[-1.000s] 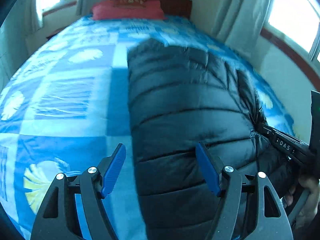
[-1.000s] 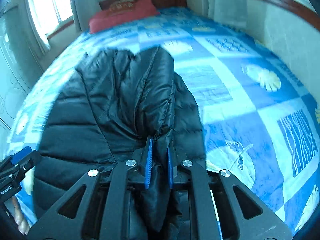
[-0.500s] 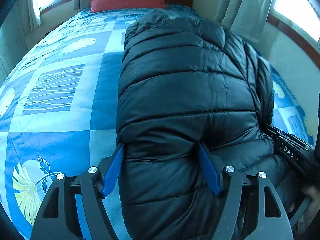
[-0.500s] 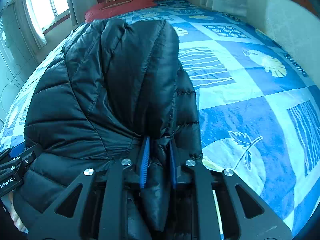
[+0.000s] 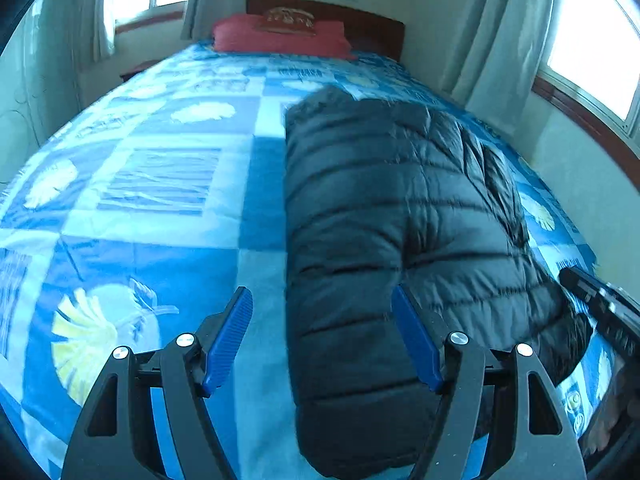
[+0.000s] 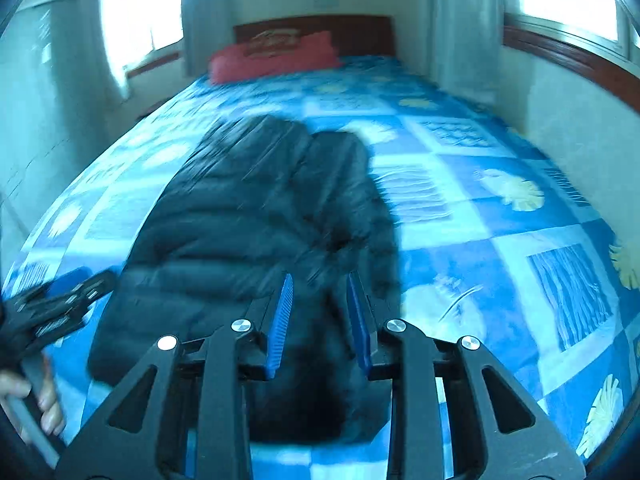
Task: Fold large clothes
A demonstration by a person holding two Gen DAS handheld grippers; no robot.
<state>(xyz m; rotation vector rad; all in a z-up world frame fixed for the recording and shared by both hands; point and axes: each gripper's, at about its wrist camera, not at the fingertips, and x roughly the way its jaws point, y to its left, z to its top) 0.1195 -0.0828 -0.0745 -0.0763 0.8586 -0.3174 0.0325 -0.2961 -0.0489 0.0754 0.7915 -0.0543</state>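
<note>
A black puffer jacket (image 5: 392, 216) lies lengthwise on the blue patterned bed cover (image 5: 152, 184). My left gripper (image 5: 322, 340) stands open at the jacket's near end. Its left pad is over bare cover, and the jacket's left edge lies between the jaws without being pressed. In the right wrist view the jacket (image 6: 248, 216) is blurred. My right gripper (image 6: 320, 316) hovers over its near right part, jaws opening, with dark fabric loose below the gap. The right gripper's body (image 5: 600, 312) shows at the left view's right edge. The left gripper's body (image 6: 60, 308) shows at the right view's left edge.
A red pillow (image 5: 280, 38) lies by the wooden headboard (image 5: 368, 28) at the far end. Curtained windows flank the bed, and a wall (image 6: 580, 128) runs close along its right side. Fingers of a hand (image 6: 44, 400) show at the lower left.
The jacket, raised and close to both cameras half a second ago, now lies lower and flatter on the bed. The right jaws have parted from the fold they pinched. Both grippers drew back.
</note>
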